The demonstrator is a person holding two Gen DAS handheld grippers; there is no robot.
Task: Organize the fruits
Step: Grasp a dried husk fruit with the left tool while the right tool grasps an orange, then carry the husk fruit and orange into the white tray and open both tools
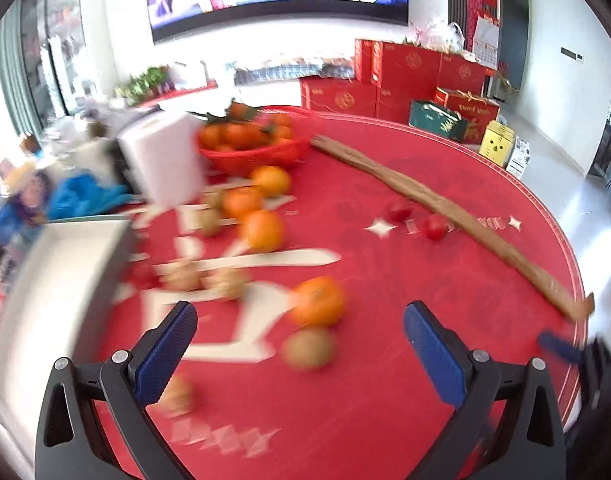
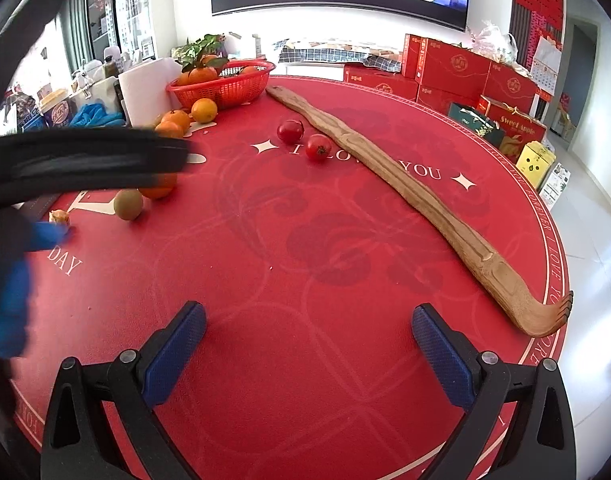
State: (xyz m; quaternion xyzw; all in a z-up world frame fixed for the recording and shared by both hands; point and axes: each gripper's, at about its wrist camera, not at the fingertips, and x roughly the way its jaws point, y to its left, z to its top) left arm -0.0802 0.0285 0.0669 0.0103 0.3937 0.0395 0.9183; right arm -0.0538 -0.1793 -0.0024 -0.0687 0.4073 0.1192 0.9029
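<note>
On the red counter [image 2: 305, 240], at twelve o'clock of your wide-open, empty left hand-held gripper [image 1: 301, 344], sit an orange [image 1: 319, 307] and a kiwi [image 1: 309, 349] touching, so straddle one fruit only, while your right hand-held gripper [image 2: 309, 344] hovers wide and empty.

Two tomatoes [image 2: 290, 131], one red basket [image 2: 225, 86], one wooden backscratcher [image 2: 405, 184].

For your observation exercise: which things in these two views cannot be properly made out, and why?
- Small brownish fruits, left wrist view: motion blur hides their kind.
- White tray, left wrist view: cut off by the edge.
- Orange, right wrist view: half hidden behind the left tongs' dark arm.
</note>
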